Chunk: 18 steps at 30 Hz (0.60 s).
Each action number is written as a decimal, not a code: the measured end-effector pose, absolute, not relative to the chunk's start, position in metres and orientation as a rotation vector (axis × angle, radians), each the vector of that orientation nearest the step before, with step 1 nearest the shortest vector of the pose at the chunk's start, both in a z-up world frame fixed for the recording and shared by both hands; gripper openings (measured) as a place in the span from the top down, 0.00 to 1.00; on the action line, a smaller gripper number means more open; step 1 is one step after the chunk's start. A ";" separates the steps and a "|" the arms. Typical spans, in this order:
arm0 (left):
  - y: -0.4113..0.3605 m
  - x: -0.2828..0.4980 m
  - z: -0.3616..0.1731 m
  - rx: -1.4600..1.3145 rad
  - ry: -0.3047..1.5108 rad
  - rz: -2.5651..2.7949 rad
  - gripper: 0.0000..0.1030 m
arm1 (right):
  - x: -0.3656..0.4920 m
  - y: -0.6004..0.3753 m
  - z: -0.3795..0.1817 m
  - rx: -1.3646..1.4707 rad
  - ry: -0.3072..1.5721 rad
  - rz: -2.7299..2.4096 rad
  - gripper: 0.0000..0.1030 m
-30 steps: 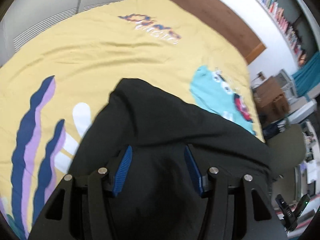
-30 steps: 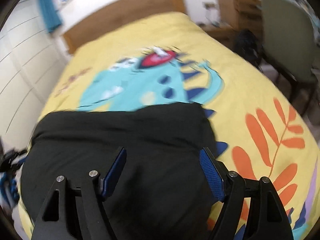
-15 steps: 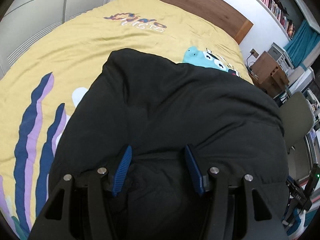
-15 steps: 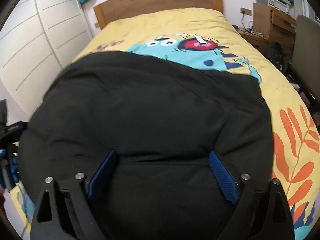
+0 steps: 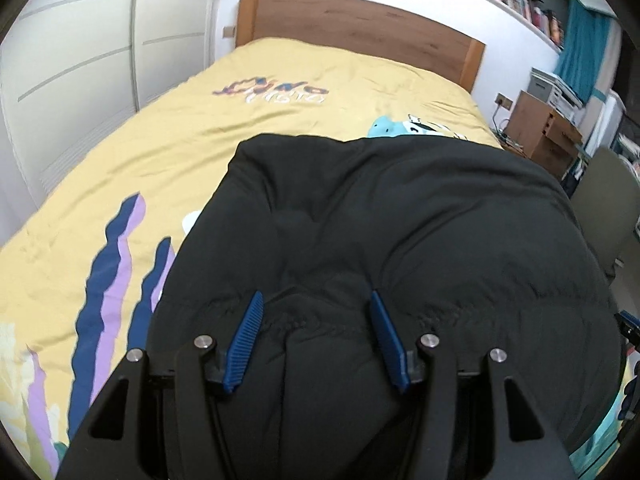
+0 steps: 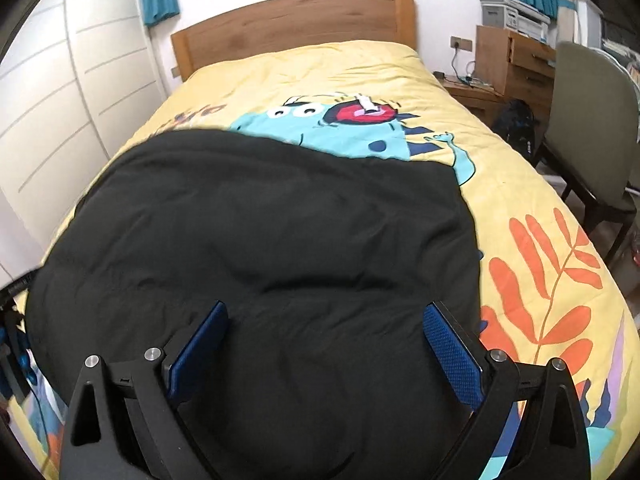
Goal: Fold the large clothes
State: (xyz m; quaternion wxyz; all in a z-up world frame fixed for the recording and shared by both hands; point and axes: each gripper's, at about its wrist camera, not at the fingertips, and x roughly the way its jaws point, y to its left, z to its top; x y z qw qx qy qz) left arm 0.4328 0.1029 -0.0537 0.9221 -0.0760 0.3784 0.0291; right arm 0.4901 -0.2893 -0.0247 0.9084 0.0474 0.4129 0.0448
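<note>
The left claw (image 5: 314, 304) stands partly open, its blue ribbed pads (image 5: 245, 344) set on either side of a puffed ridge of the black padded jacket (image 5: 384, 240) — the cloth bulges up between them, but whether the pads actually pinch it cannot be told. The right claw (image 6: 324, 312) gapes much wider, its blue pads (image 6: 452, 356) well apart over the near part of the same jacket (image 6: 272, 248), clasping nothing.

The jacket lies spread across the near half of the bed, on a yellow duvet (image 5: 160, 148) printed with a turquoise cartoon dinosaur (image 6: 344, 132), orange fronds (image 6: 552, 280) at the right and navy-and-lilac fronds (image 5: 116, 280) at the left. Far up the duvet runs a line of purple and white lettering (image 5: 272, 90); it seems to begin "Dino", the rest too blurred to read.

Beyond stands a wooden headboard (image 6: 296, 28). To the right are a wooden cabinet (image 6: 516, 64) with a printer (image 6: 514, 12) on top — no label legible — and an olive chair (image 6: 592, 128).
</note>
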 end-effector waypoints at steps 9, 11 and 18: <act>0.098 0.420 -0.051 -0.113 0.740 0.054 0.47 | 0.486 -0.290 -0.045 0.140 0.885 0.074 0.01; 0.098 0.418 -0.052 -0.110 0.739 0.053 0.47 | 0.486 -0.292 -0.045 0.130 0.891 0.066 0.01; 0.099 0.416 -0.051 -0.101 0.749 0.059 0.44 | 0.477 -0.304 -0.047 0.134 0.905 0.038 0.01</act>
